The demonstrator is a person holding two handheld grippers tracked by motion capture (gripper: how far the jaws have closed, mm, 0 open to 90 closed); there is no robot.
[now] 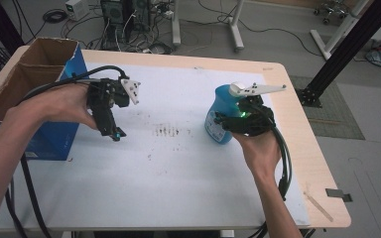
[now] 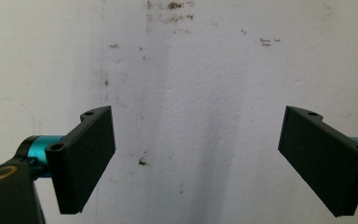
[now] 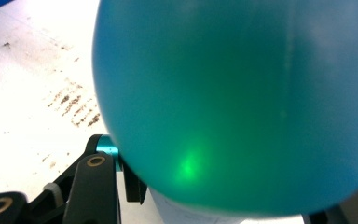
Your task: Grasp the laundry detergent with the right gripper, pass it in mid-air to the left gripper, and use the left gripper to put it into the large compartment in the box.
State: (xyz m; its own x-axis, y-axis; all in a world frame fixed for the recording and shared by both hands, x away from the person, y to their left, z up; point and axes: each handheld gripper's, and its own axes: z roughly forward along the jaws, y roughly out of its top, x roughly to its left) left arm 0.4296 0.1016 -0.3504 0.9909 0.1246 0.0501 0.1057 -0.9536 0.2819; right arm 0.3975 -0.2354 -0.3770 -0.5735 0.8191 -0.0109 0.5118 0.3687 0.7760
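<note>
The right gripper (image 1: 239, 120) sits at the right side of the worktop (image 1: 297, 129), pressed up against a blue bottle (image 1: 219, 116) that stands upright on the white sheet (image 1: 178, 168); its fingers are closed onto the bottle's body, one on each side, and in the right gripper view the blue bottle (image 3: 233, 102) bulges right up to the camera, with one dark finger (image 3: 133, 179) tucked against its lower left edge and a green glow on its surface; the bottle stands right of the speckled brown stains (image 1: 167, 131) in the middle of the sheet; the left gripper (image 1: 113, 130) hangs at the left, pointing down at the sheet, just beside a blue cardboard box (image 1: 54, 136) with an open brown top; its fingers (image 2: 86, 156) stand wide apart with nothing between them, and bare white sheet (image 2: 191, 93) with a few dark specks lies beneath; the two grippers are well apart.
</note>
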